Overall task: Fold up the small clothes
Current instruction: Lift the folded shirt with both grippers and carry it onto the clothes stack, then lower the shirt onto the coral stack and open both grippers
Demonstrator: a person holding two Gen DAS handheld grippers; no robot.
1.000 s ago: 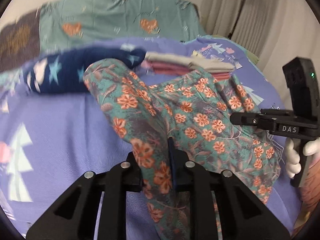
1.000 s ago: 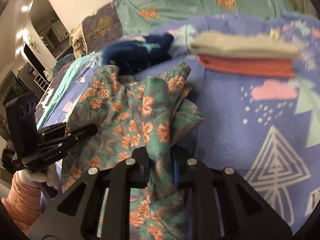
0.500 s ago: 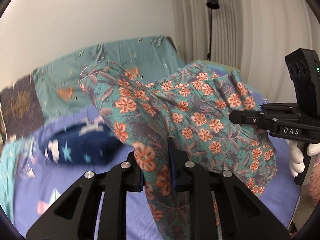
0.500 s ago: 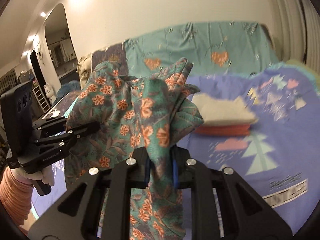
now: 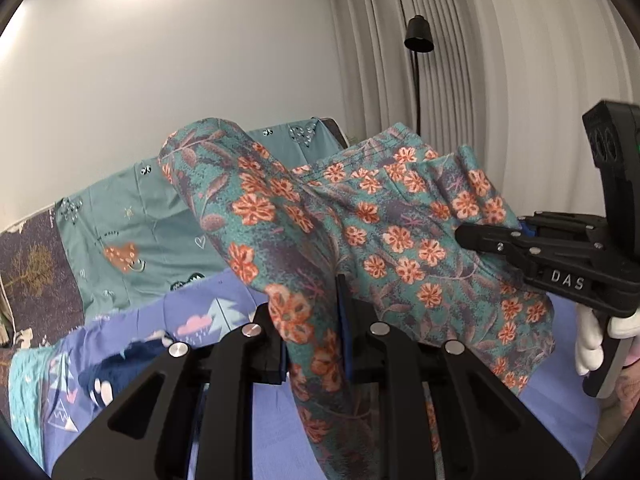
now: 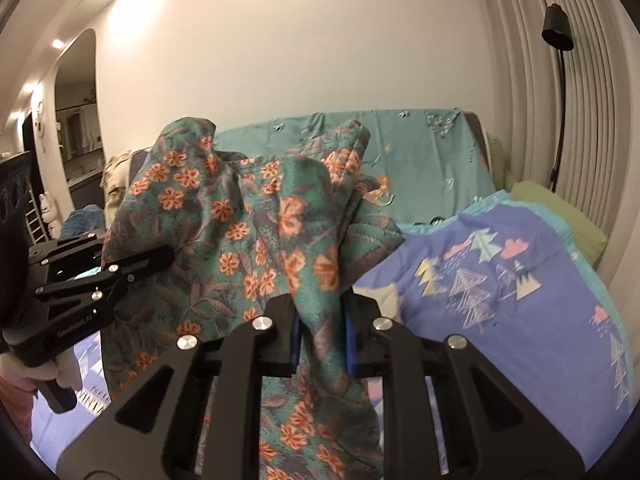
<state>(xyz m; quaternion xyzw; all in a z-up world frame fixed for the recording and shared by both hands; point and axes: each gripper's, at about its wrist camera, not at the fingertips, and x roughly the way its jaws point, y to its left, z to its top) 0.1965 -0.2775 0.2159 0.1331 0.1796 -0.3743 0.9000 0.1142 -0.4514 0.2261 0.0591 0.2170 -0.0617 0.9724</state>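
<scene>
Both tools are raised level above the bed point(image 6: 520, 280); left tool point(image 5: 316, 332) and right tool point(image 6: 322, 328) each pinch the floral garment point(image 5: 360, 232).

A home bedroom: bed point(image 6: 520, 300) with patterned bedding, pleated curtains point(image 5: 480, 80), black floor lamp point(image 6: 558, 36).
</scene>
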